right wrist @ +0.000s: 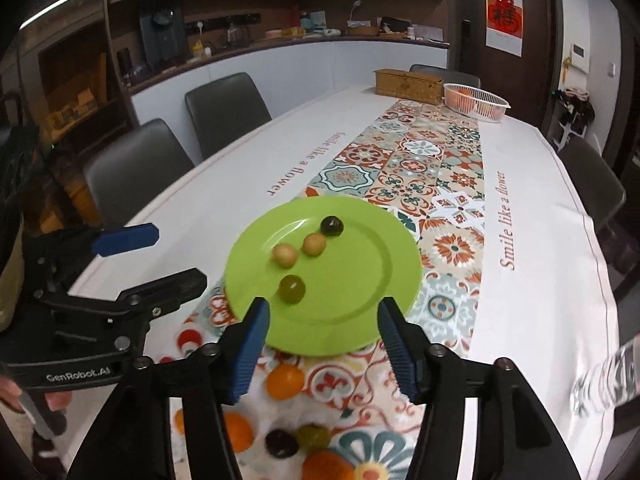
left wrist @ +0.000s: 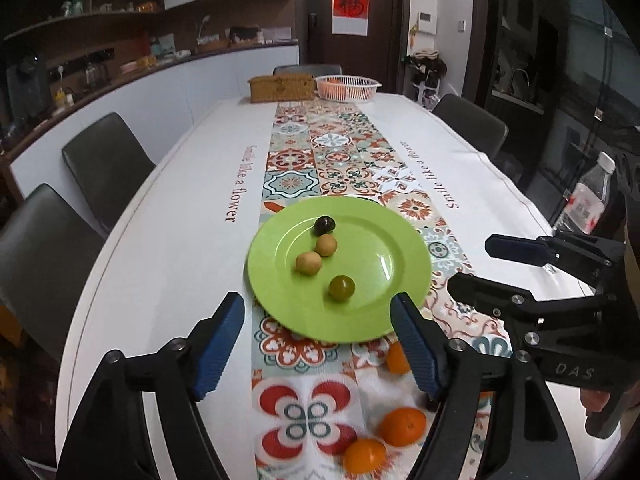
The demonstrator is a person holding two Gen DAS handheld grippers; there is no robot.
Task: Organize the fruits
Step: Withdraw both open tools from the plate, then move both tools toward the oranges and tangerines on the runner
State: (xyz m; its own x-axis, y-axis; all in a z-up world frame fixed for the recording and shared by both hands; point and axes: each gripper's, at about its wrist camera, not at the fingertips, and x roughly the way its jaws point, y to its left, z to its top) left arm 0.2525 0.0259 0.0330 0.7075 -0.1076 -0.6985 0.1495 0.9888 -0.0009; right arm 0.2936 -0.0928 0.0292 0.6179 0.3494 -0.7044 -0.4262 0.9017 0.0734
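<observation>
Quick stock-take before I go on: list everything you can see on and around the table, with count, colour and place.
plate: one, green, on the patterned runner, near end.
small fruits on the plate: four; one dark, two tan, one green.
oranges: at least three, orange, on the runner before the plate.
loose small fruits: one dark, one green, among the oranges.
basket: one, white, far end, orange fruit inside.
woven box: one, brown, beside the basket.
water bottle: one, clear, table's right edge.
chairs: dark, around the table.
tablecloth: white, lettered.
left gripper: black, blue pads, open, empty.
right gripper: same, open, empty.
</observation>
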